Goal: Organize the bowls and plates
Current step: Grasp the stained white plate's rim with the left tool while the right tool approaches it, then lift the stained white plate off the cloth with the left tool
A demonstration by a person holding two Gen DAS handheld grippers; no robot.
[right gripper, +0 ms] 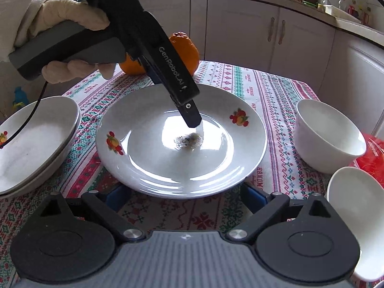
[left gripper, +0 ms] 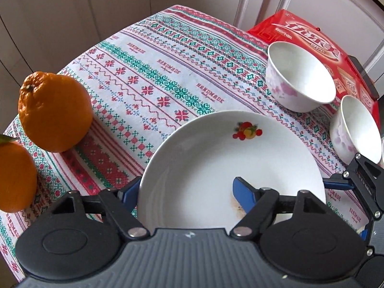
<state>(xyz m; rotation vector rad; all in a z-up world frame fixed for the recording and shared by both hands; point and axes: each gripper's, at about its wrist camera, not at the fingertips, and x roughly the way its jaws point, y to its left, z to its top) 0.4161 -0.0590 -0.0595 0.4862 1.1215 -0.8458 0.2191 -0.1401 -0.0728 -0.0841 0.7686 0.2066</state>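
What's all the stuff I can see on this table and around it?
Plate: one, white with fruit prints, centre of the table, small dark smudge.
Stacked plates: apparently two, white, at the left edge of the right wrist view.
Bowls: two, white with pink flowers, right side.
Oranges: two, far left.
Red packet: one, behind the bowls.
Tablecloth: one, patterned red and green.
Left gripper: black, blue pads, astride the plate's rim.
Right gripper: open, at the plate's near edge.
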